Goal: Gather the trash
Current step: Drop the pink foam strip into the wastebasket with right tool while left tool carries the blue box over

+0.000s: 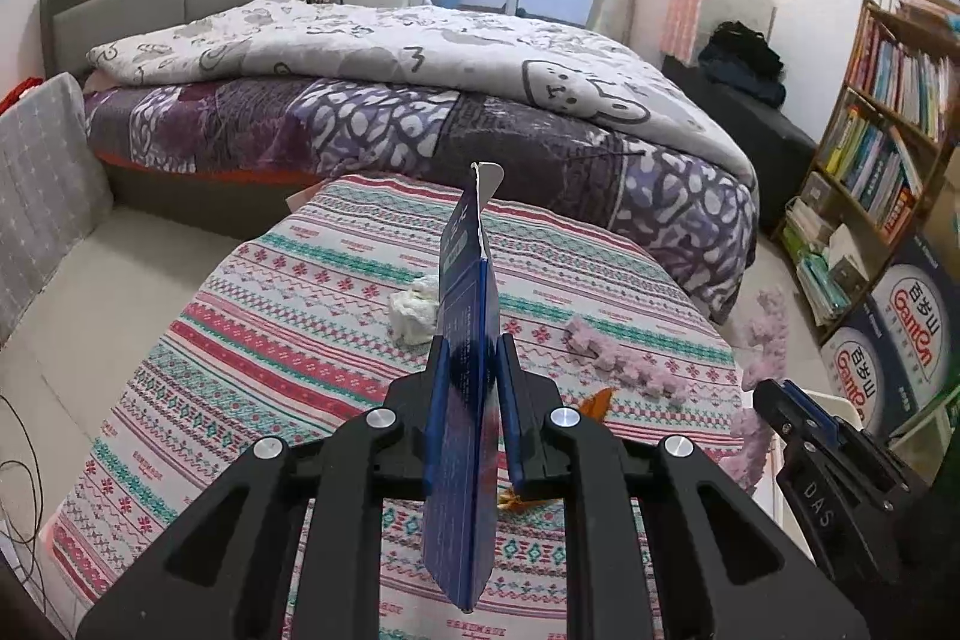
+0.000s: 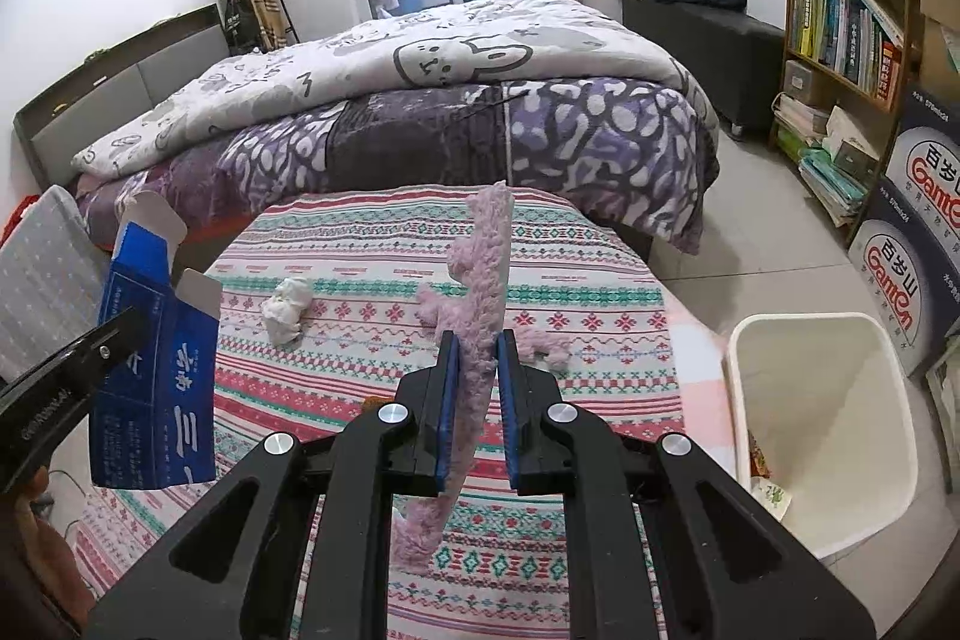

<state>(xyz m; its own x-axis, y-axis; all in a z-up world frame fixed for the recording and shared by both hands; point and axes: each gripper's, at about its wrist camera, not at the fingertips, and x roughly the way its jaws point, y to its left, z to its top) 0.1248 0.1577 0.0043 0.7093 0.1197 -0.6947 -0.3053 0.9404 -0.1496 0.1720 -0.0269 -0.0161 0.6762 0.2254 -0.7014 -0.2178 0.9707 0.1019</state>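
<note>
Your left gripper [image 1: 472,358] is clamped on the flattened blue carton [image 1: 465,316], held above the patterned tablecloth [image 1: 312,280]. Your right gripper [image 2: 478,358] pinches the pink fuzzy strip [image 2: 483,268], lifted w/ one end trailing on the cloth. Crumpled tissue [image 2: 287,310] sits on the table; white bin [image 2: 888,436] stands just beside it, on your right.

Blue carton [image 1: 465,316] and pink fluffy strip [image 2: 480,316] held aloft

Your white bin [image 2: 822,436] gapes open just right of the patterned table [image 2: 372,244]; bare floor [image 2: 774,220] around it; bed [image 2: 420,124] blocks beyond; bookshelf [image 2: 840,10] and boxes [image 2: 912,244] crowd right.
</note>
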